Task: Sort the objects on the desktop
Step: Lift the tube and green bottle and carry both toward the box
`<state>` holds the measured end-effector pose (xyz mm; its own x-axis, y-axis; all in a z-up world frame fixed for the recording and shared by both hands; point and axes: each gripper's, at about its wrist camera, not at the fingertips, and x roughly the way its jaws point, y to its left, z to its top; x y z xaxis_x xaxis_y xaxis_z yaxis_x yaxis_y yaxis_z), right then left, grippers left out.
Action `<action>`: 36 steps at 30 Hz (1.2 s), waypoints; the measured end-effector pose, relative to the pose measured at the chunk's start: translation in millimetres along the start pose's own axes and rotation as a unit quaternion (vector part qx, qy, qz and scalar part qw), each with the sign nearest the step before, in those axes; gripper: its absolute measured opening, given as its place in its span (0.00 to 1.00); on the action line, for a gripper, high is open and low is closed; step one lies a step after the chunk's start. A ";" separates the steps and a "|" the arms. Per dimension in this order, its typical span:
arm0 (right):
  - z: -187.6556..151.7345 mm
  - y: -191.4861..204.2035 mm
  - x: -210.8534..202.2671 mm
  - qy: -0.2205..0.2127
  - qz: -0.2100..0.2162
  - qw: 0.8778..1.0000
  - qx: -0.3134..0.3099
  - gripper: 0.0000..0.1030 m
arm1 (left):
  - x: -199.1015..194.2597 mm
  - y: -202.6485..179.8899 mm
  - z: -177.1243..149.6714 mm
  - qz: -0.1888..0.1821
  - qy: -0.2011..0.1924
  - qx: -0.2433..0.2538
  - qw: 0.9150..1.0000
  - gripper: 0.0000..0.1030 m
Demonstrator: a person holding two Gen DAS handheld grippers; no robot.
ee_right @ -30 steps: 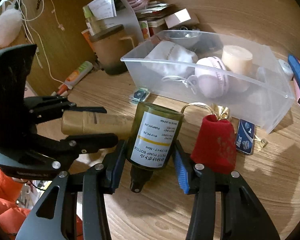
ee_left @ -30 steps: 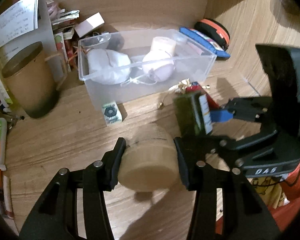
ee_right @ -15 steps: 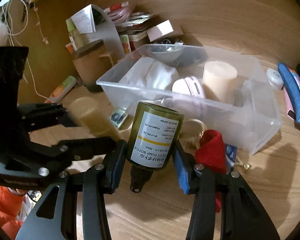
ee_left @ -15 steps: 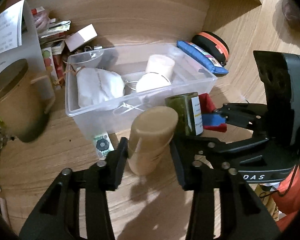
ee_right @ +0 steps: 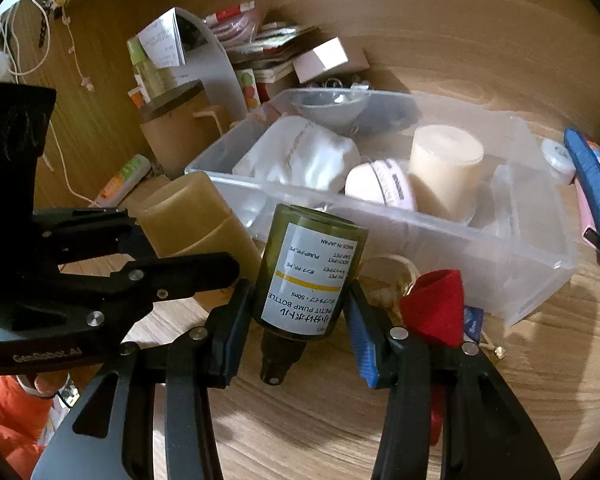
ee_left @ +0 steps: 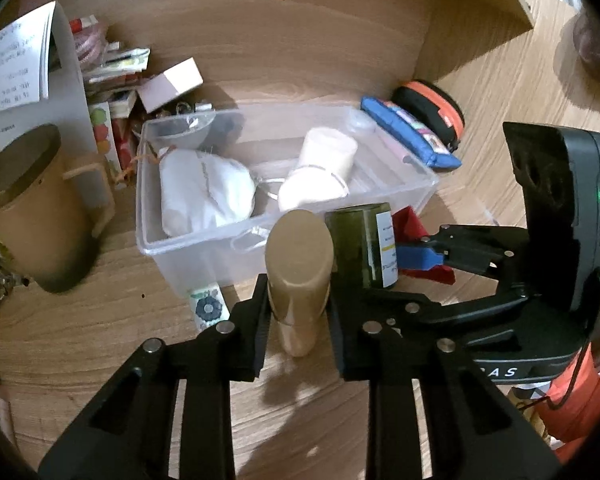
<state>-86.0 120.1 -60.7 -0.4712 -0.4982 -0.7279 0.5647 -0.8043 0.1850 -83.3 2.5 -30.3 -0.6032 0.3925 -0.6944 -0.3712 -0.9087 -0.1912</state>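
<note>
My left gripper (ee_left: 298, 312) is shut on a tan cylindrical bottle (ee_left: 298, 276), held above the desk just in front of the clear plastic bin (ee_left: 204, 240). My right gripper (ee_right: 300, 316) is shut on a dark green pump bottle (ee_right: 308, 276) with a white label, held upside down beside the tan bottle (ee_right: 192, 220). The bin (ee_right: 420, 236) holds a white pouch (ee_right: 300, 156), a pink round case (ee_right: 384, 188) and a cream jar (ee_right: 444, 164). The two grippers are side by side, almost touching.
A brown lidded canister (ee_left: 32, 208) stands left of the bin. A red cloth piece (ee_right: 436, 304) and a small blue packet (ee_right: 472, 320) lie before the bin. A blue pouch (ee_left: 408, 132) and an orange-black case (ee_left: 432, 108) lie right. Papers and boxes (ee_left: 120, 76) crowd the back.
Both grippers have risen and moved toward the bin with their bottles. The tan bottle has tipped from lying flat to pointing up and forward.
</note>
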 end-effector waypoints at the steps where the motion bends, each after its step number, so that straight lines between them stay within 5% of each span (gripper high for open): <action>1: 1.9 -0.2 -2.5 -0.002 0.001 1.000 0.001 0.41 | -3.2 -0.6 2.1 -0.001 -0.006 0.000 1.000 0.25; 17: 31.0 -1.9 -58.4 -0.063 -0.005 0.998 -0.011 0.39 | -53.3 5.7 46.8 0.002 -0.086 -0.012 0.996 0.25; 28: 63.0 -19.8 -66.7 -0.089 -0.030 0.995 -0.012 0.39 | -42.7 25.0 71.7 0.024 -0.090 -0.025 0.995 0.25; 36: 81.5 -31.0 -30.3 -0.066 -0.041 0.997 -0.007 0.39 | -2.8 43.3 75.5 0.053 -0.057 -0.035 0.996 0.25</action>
<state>-144.5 133.7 9.4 -0.6014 -0.4696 -0.6464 0.5294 -0.8402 0.1179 -151.0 -27.2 15.7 -0.7141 0.3047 -0.6302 -0.2541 -0.9517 -0.1722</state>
